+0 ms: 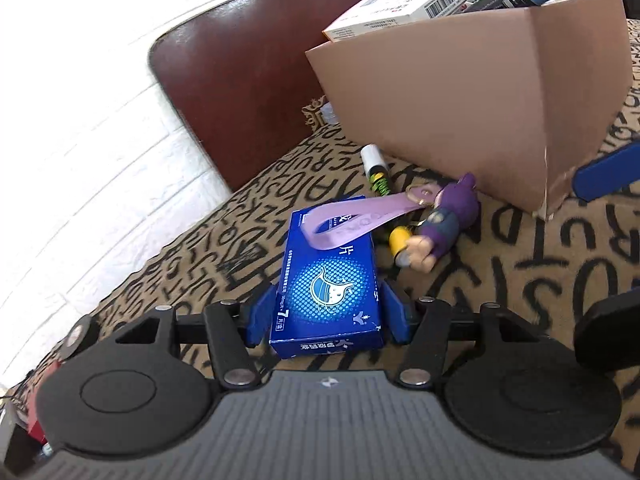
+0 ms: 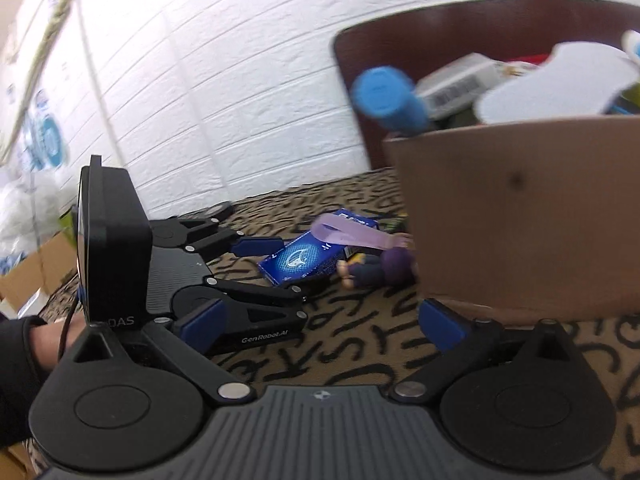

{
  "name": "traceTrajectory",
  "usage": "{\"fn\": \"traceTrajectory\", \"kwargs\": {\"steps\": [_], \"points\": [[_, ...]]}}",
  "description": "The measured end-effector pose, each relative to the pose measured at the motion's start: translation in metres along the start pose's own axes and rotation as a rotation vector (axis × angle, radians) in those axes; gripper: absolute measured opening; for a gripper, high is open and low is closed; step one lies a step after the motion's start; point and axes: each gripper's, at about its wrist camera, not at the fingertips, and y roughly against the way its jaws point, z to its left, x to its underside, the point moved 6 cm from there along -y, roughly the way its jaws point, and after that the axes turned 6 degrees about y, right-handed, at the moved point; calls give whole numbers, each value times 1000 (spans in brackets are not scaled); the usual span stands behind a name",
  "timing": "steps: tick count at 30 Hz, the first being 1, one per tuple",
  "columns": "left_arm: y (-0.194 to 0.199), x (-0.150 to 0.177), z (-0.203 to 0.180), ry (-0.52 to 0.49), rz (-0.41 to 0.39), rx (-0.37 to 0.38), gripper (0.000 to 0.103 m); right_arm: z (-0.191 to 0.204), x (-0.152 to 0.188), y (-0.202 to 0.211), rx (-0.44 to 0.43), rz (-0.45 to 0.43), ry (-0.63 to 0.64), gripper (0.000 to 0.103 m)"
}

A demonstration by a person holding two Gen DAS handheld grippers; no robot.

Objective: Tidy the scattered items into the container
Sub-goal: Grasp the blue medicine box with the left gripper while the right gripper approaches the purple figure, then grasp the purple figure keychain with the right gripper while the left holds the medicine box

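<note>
One cardboard box point(image 1: 472, 100) stands on the surface; one blue carton point(image 1: 326, 280), one purple plush keychain point(image 1: 448, 222), one yellow tube point(image 1: 400, 242) and one white-capped pen point(image 1: 374, 160) lie outside it. Two hand-held grippers are visible: left point(image 1: 326, 314), right point(image 2: 320, 322).

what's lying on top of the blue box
A purple strap from the purple plush toy drapes across the blue box. What lies beneath the box is hidden.

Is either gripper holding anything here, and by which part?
The left gripper clamps the blue cardboard box by its long sides, near end. The right gripper holds nothing.
</note>
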Motion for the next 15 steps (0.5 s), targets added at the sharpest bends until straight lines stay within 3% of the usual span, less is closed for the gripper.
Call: {"fn": "traceTrajectory", "kwargs": {"steps": [5, 9, 15], "points": [[0, 13, 31, 83, 27, -49, 58, 20, -6, -22, 20, 33, 172, 103], [5, 20, 46, 124, 41, -79, 58, 33, -15, -42, 132, 28, 365, 103], [4, 26, 59, 169, 56, -115, 58, 31, -5, -73, 266, 179, 542, 103]]}}
